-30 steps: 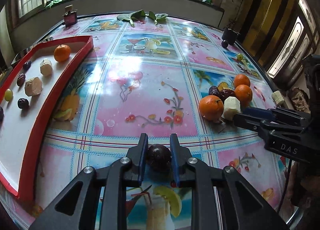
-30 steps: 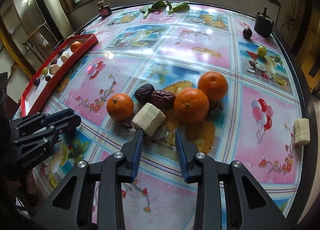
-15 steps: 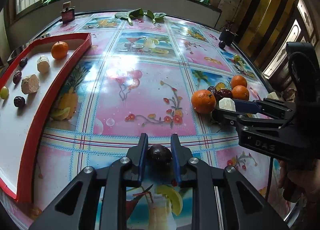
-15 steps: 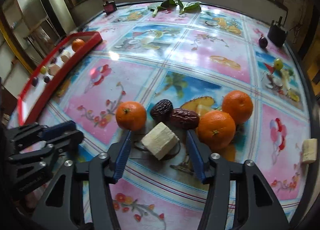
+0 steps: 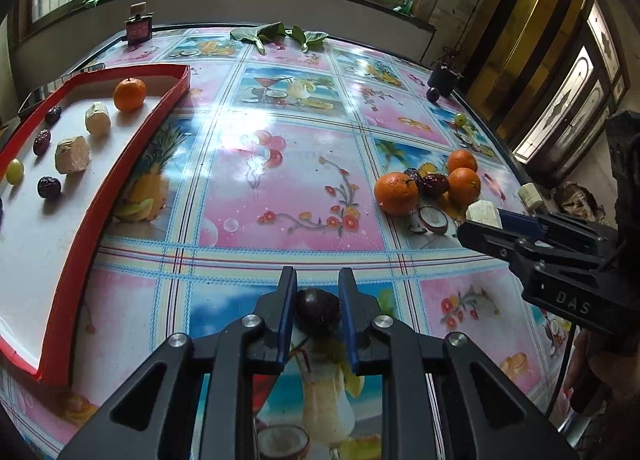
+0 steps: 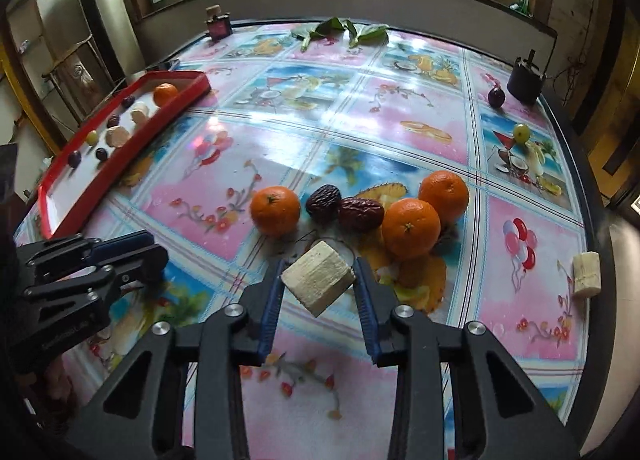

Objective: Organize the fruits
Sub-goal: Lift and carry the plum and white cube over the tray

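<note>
Left tongs (image 5: 317, 294) are clamped tight on a dark purple fruit (image 5: 318, 312), round, glossy and almost black, pinched between the blue pads just above the table (image 5: 280, 164). Over on the other side, the right tongs (image 6: 318, 280) grip a pale cream chunk (image 6: 319, 277), blocky, rough-faced, tilted on one corner and touching both pads. In the left wrist view that same chunk (image 5: 484, 213) peeks out at the tip of the right tongs (image 5: 486, 220), near the fruit pile.

And what a pile: three bright oranges, the nearest one (image 6: 411, 228) just beyond the chunk, another (image 6: 444, 193) behind it, a third (image 6: 275, 210) off to the left. Between them sit two wrinkled dates, one dark brown (image 6: 323, 202), one reddish (image 6: 361, 213), touching each other.

Far left, the red-rimmed tray (image 5: 132, 168) with its white floor holds an orange (image 5: 129, 94), two pale chunks (image 5: 97, 119) (image 5: 72, 154), a green grape (image 5: 15, 171) and several small dark fruits (image 5: 49, 187).

At the right edge of the table lies another pale piece (image 6: 586, 274), well apart from the pile. Further back, a green grape (image 6: 521, 133) and a dark plum (image 6: 496, 96) beside a black pot (image 6: 526, 82). Green leaves (image 6: 340, 30) lie at the far edge.
</note>
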A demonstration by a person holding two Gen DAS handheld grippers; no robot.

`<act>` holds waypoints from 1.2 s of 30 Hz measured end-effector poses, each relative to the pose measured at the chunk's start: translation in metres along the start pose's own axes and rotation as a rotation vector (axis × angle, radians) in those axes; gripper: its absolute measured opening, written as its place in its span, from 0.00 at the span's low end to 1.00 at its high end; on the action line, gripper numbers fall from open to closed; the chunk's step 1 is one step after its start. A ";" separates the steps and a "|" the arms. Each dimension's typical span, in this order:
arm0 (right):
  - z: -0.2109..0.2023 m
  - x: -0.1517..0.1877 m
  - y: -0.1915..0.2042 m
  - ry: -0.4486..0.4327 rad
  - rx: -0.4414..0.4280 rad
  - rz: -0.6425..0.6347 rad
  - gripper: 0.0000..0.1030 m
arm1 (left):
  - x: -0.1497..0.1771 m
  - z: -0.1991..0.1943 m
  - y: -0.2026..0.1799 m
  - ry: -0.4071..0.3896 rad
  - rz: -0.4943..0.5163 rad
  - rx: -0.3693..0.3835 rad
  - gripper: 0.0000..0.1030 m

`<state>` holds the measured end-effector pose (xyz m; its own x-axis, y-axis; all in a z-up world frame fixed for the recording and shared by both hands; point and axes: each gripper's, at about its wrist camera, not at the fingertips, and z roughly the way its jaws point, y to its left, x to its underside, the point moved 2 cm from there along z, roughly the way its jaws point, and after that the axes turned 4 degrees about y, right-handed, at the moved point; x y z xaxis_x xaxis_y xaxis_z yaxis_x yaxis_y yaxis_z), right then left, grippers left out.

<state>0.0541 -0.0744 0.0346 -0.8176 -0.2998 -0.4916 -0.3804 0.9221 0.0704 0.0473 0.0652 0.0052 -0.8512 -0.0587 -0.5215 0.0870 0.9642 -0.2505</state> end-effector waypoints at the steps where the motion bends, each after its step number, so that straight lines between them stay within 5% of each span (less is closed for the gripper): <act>1: -0.004 0.003 0.002 -0.001 -0.011 0.004 0.35 | 0.001 -0.003 0.001 0.001 -0.004 0.011 0.19; 17: -0.013 0.025 0.052 0.025 -0.065 -0.022 0.36 | 0.033 -0.061 0.036 -0.008 -0.005 0.137 0.19; 23: -0.003 0.023 0.048 0.060 -0.049 0.021 0.36 | 0.014 -0.033 0.026 0.052 0.054 0.142 0.22; 26: 0.001 0.027 0.043 0.081 -0.031 0.021 0.36 | 0.008 -0.018 0.012 0.071 0.094 0.121 0.38; 29: 0.002 0.033 0.037 0.087 -0.017 0.027 0.36 | 0.007 -0.008 0.003 0.089 0.110 0.118 0.39; 33: 0.002 0.036 0.028 0.084 -0.017 0.048 0.36 | 0.009 -0.003 0.000 0.083 0.156 0.037 0.38; 36: 0.002 0.037 0.026 0.083 -0.020 0.049 0.36 | 0.011 0.002 0.007 0.088 0.164 -0.025 0.22</act>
<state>0.0147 -0.0609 0.0160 -0.8682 -0.2743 -0.4135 -0.3468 0.9314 0.1102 0.0395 0.0710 -0.0039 -0.8689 0.1214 -0.4799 0.2160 0.9653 -0.1469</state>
